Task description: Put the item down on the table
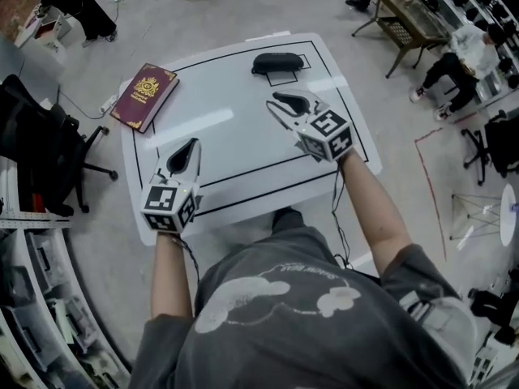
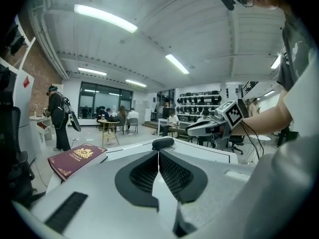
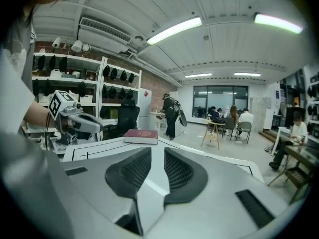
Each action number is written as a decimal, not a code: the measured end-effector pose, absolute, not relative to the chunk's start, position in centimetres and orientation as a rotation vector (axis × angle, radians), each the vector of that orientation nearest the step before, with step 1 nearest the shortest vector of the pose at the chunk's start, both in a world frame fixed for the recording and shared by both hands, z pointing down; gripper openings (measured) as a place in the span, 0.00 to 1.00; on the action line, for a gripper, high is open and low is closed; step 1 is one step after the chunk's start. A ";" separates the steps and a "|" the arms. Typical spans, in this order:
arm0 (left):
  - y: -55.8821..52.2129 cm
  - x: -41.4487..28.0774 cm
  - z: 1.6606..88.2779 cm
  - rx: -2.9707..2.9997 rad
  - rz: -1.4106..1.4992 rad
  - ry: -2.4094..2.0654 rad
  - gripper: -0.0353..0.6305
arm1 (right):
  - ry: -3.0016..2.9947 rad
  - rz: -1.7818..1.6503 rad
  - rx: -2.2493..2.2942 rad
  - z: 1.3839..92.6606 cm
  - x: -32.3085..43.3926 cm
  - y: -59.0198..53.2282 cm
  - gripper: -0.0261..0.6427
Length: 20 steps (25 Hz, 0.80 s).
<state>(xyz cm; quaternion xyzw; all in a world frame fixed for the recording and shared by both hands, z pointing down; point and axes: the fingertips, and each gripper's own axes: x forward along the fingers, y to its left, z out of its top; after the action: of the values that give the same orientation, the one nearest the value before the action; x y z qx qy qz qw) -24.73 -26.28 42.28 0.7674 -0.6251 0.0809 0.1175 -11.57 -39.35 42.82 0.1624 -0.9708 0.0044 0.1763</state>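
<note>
A black oblong case (image 1: 278,61) lies on the far part of the white table (image 1: 243,160), by a small marked rectangle; the left gripper view shows this case (image 2: 163,143) straight ahead of the jaws. My right gripper (image 1: 274,102) hovers just short of the case, apart from it. Its jaws (image 3: 157,151) stand a narrow gap apart with nothing between them. My left gripper (image 1: 192,144) is over the table's near left part, its jaws (image 2: 159,152) closed tip to tip and empty.
A maroon book with a gold crest (image 1: 144,96) lies on the table's far left corner, also in the right gripper view (image 3: 141,136). A black office chair (image 1: 40,148) stands to the left. A wooden table (image 1: 409,19) and seated people are at the far right.
</note>
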 end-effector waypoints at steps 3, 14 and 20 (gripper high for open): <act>-23.7 -24.7 42.6 2.280 0.224 -1.788 0.06 | -2.755 0.039 0.587 43.1 -11.0 -36.8 0.05; -16.6 -20.6 44.0 2.405 0.206 -1.573 0.06 | -2.727 0.254 1.041 43.8 -4.4 -26.5 0.04; -15.6 -17.0 43.9 2.459 0.222 -1.489 0.06 | -2.694 0.258 1.081 43.7 -1.0 -23.2 0.04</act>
<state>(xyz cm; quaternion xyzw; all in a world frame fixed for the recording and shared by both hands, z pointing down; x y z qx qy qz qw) -16.98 -15.58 43.87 0.8458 -0.5120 0.0762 0.1288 -0.97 -23.19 43.73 0.3685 -0.9185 0.0880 0.1135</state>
